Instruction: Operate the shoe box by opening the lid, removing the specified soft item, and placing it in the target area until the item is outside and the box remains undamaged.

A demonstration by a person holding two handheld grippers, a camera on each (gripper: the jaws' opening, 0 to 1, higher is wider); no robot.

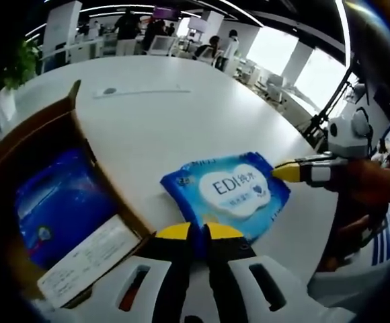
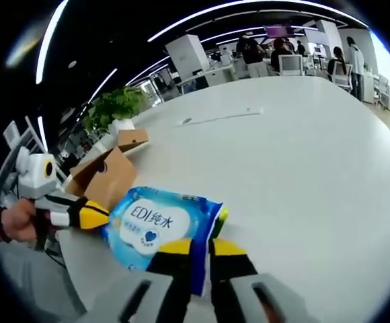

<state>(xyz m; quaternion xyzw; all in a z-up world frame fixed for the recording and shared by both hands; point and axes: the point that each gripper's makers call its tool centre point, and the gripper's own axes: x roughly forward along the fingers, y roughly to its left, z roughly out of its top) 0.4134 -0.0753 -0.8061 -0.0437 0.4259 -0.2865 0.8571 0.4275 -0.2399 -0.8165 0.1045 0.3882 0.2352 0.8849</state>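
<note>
Blue pouch (image 1: 228,192) inside box (image 1: 54,202).

both grippers, left gripper (image 1: 200,233) and right gripper (image 2: 202,247), have their fingers closed together, facing each other.

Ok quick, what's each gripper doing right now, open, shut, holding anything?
Left gripper: shut on one edge of the blue wipes pack.
Right gripper: shut on the opposite edge of the same pack.
</note>
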